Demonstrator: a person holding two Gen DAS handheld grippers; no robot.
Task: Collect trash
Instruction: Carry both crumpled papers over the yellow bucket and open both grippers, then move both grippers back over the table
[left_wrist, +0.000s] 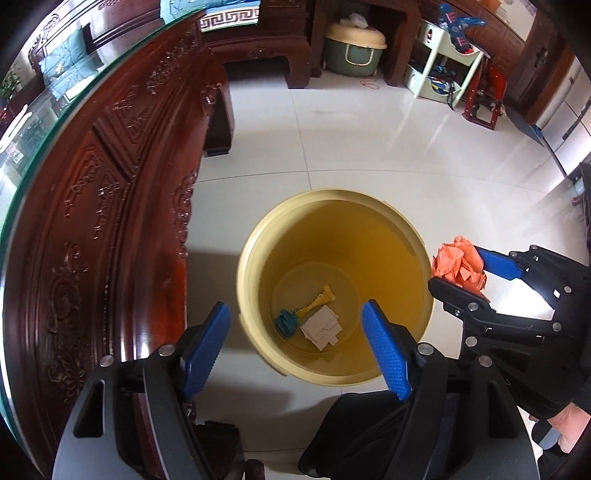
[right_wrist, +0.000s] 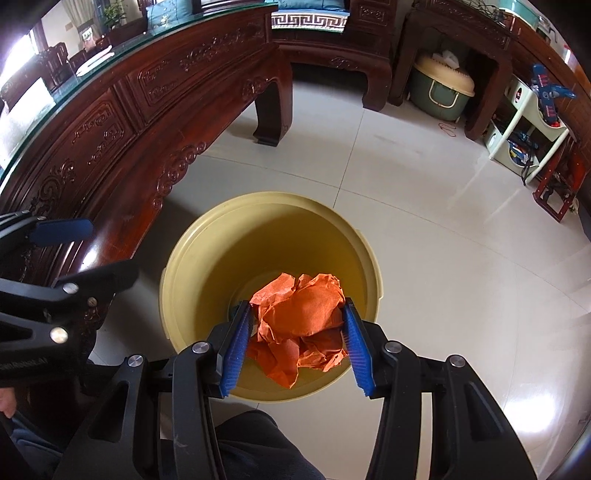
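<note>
Step in hand, as judged from the frames: transport of one trash item to the bin, at the point just before drop-off.

The right claw (right_wrist: 295, 325) is clenched on a crumpled orange paper wad (right_wrist: 301, 325), pinched between its two blue pads (right_wrist: 236, 350). In the right wrist view the wad sits in the lower centre of the frame, overlapping the open mouth of the yellow bucket (right_wrist: 192, 254). In the left wrist view the same wad (left_wrist: 460, 267) appears at the right of the frame, just outside the bucket rim (left_wrist: 424, 258). The two views disagree, so it cannot be told whether the wad is fully over the opening.

The left claw (left_wrist: 295, 347) is released and holds nothing; its blue pads stand well apart in the lower part of the frame, over the near side of the bucket.

At the bucket bottom lie a yellow wrapper (left_wrist: 319, 299), a teal scrap (left_wrist: 287, 322) and pale paper pieces (left_wrist: 321, 328).

Orientation: the wad is an irregular ball with no clear long axis. It is slightly wider across the pads than along them, and a loose flap hangs toward the lower edge of the right wrist frame.

Next move, as a judgement: confirm the wad is inside the rim line, then open the right claw so that it falls clear. The loose flap may catch on a pad.

The carved wooden table (right_wrist: 122, 122) stands just beside the bucket, at the left of the frame.
</note>
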